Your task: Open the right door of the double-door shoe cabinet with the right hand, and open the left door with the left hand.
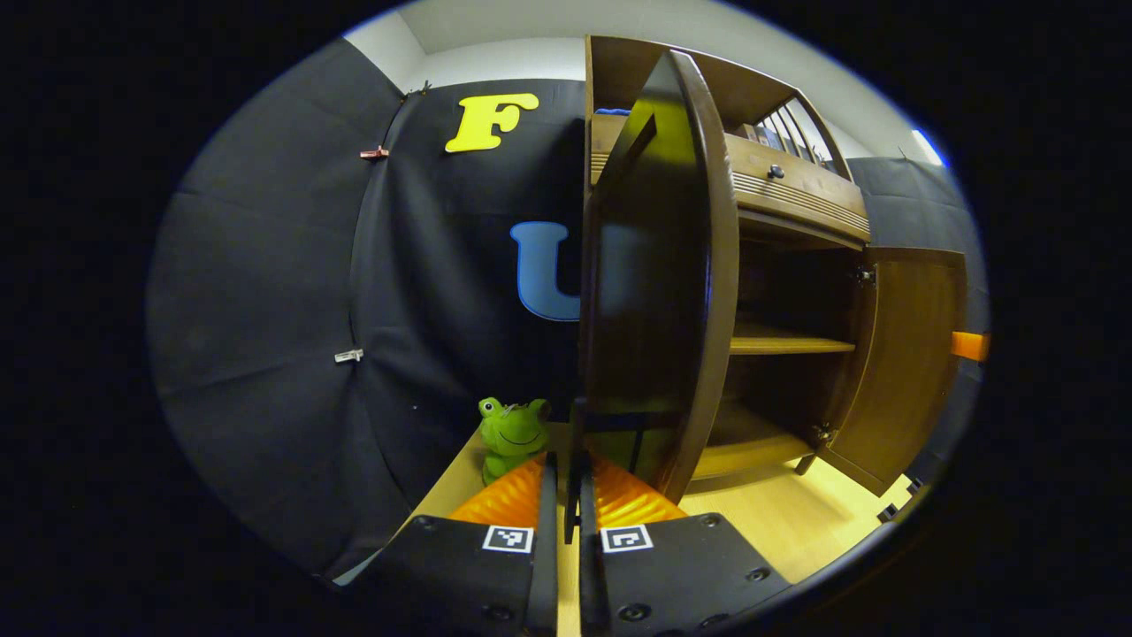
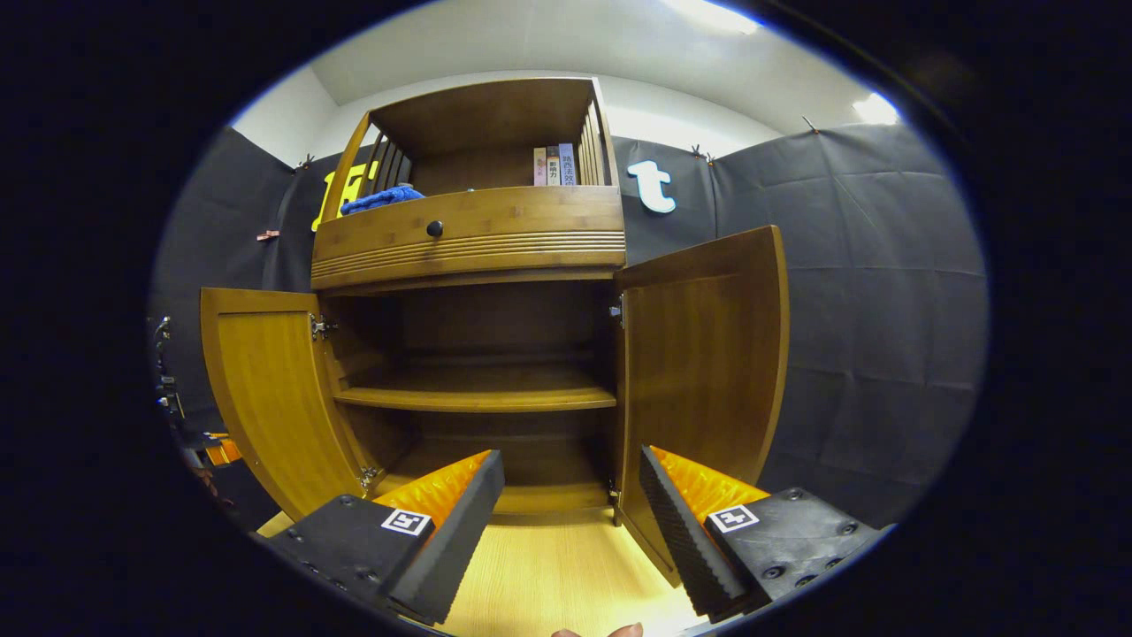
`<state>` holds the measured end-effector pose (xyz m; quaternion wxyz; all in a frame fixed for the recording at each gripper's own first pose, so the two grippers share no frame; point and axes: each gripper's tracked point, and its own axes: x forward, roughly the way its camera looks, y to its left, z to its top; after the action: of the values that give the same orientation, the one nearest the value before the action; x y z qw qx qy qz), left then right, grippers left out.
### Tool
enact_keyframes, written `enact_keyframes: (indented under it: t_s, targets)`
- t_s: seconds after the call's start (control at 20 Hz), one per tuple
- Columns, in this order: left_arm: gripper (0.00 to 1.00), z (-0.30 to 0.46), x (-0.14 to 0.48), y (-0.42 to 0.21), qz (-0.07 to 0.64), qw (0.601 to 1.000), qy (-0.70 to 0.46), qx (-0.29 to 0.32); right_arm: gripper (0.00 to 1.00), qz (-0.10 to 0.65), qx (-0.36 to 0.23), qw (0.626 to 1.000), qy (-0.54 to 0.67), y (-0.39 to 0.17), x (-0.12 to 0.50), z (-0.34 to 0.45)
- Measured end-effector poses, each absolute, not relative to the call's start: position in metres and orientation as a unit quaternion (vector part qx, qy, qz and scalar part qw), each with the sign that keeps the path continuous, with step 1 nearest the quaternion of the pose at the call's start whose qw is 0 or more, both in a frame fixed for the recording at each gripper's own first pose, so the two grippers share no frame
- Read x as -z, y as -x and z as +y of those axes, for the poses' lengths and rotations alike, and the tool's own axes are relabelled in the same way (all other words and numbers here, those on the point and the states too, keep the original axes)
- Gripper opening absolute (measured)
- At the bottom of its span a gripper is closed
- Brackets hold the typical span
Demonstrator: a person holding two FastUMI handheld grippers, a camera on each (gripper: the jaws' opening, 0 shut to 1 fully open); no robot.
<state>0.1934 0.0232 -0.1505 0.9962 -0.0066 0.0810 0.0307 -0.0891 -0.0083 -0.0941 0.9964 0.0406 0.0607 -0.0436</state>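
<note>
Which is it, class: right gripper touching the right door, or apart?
Apart. Right gripper view: the right gripper stands open, floor showing between it and the right door.

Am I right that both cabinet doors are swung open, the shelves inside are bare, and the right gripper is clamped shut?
Not quite. Both doors, the left door and the right door, are swung open and the shelves inside are bare, but the right gripper is open, not clamped shut: the right gripper view shows its fingers spread wide apart with nothing between them.
</note>
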Motion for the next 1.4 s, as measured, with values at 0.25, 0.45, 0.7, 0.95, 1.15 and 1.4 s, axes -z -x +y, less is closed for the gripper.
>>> enact_keyframes:
  t_s: [0.25, 0.45, 0.7, 0.95, 1.15, 1.4]
  targets:
    - [0.37, 0.045, 0.138, -0.182, 0.065, 0.996, -0.024, -0.049, 0.95, 0.059, 0.047, 0.996, -0.041, 0.091, 0.096, 0.002]
    - [0.98, 0.062, 0.124, -0.165, 0.049, 0.994, -0.053, -0.079, 0.95, 0.060, 0.047, 0.996, -0.041, 0.090, 0.098, 0.005]
    - [0.97, 0.045, 0.109, -0.136, 0.038, 0.995, -0.028, -0.086, 0.95, 0.059, 0.037, 0.997, -0.041, 0.088, 0.097, -0.001]
    - [0.97, -0.001, 0.089, -0.127, 0.021, 0.997, -0.014, -0.072, 1.00, 0.059, 0.027, 0.997, -0.052, 0.081, 0.094, -0.015]
    - [0.97, -0.051, 0.071, -0.133, 0.005, 0.999, -0.004, -0.051, 0.98, 0.049, 0.019, 0.997, -0.053, 0.080, 0.087, -0.028]
    - [0.96, -0.103, 0.051, -0.151, -0.011, 0.999, -0.009, -0.029, 0.98, 0.038, 0.013, 0.998, -0.052, 0.076, 0.081, -0.039]
